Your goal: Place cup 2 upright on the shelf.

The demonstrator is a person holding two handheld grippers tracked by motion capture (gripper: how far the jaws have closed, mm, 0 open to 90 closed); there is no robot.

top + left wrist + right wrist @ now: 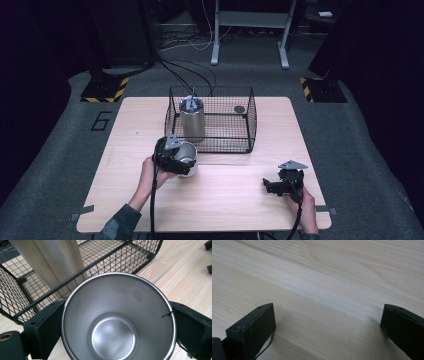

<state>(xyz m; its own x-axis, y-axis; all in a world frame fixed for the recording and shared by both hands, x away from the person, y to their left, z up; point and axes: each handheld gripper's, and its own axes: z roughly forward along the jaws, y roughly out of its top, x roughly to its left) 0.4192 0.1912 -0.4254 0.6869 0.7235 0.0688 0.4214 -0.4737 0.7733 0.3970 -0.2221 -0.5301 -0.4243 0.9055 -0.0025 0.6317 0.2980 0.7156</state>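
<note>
Clamped by the left gripper (117,322), jaws on either outer side: a steel cup (117,317), empty, mouth tipped toward the camera, held just off the front left corner of the wire basket (212,120). Likely gripped that way for lifting over the basket wall. Inside the basket, at its left side, a tall steel canister (192,120) standing upright; near its back right corner, a small dark disc (239,109). Right gripper (328,322) idle, jaws wide apart, low over the table (240,200) near the front right corner.

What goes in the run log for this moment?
left gripper: shut on steel cup | cup: beside wire basket | basket: holds tall steel canister | right gripper: open, over bare table
</note>
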